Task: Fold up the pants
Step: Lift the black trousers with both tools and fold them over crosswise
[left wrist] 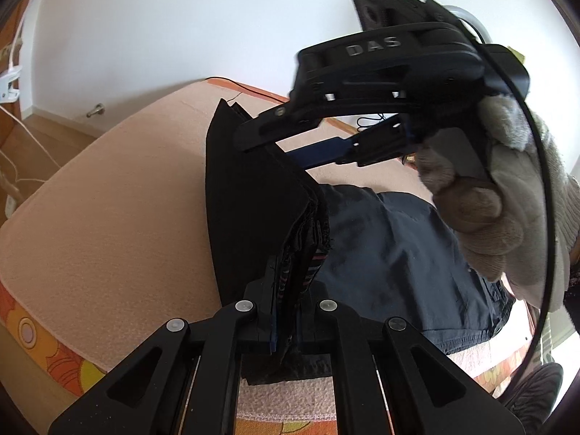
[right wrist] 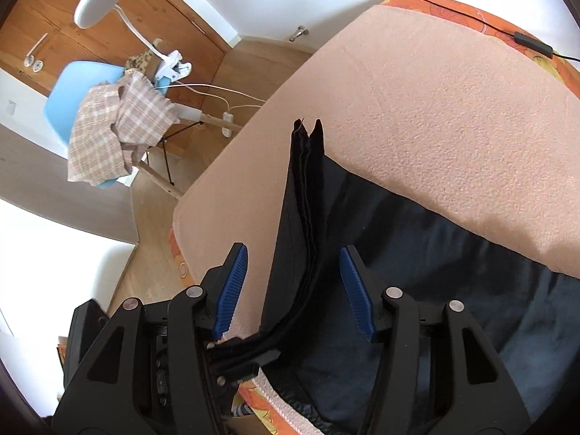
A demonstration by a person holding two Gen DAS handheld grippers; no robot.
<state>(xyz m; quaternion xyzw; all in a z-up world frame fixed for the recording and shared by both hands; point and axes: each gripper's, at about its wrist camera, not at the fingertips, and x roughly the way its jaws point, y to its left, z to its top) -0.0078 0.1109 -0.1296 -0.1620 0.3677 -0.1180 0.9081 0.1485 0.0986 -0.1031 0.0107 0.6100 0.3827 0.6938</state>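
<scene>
Left wrist view: left hand-held gripper (left wrist: 286, 311) clamping shut on a bunched edge of the dark pants (left wrist: 253, 224), lifting that part upright off the peach blanket (left wrist: 108, 217) covering the bed. Rest of the pants lying flat to the right, spreading toward the bed's near edge. Right hand-held gripper (left wrist: 286, 148) reaching in from the upper right, gripped by a gloved hand (left wrist: 507, 210), its fingers parted around the top of the raised fold, the black one on the near side, the blue-padded one behind. Black cable (left wrist: 246, 88) running along the bed's far edge.

Right wrist view: right hand-held gripper (right wrist: 293, 290) standing open, blue pads (right wrist: 232, 290) well apart on either side of the lifted fold of pants (right wrist: 301, 217), not pressing it. Fold rising as a thin upright ridge between the fingers, ending in two points at the top. Remaining cloth lying flat on the blanket (right wrist: 435, 108) to the right. Left hand-held gripper's tip (right wrist: 246, 359) pinching the fold low down near the bed's edge. Off to the left, blue chair (right wrist: 72, 87) carrying a checked cloth (right wrist: 119, 127), with a white clip lamp (right wrist: 101, 0) attached.
</scene>
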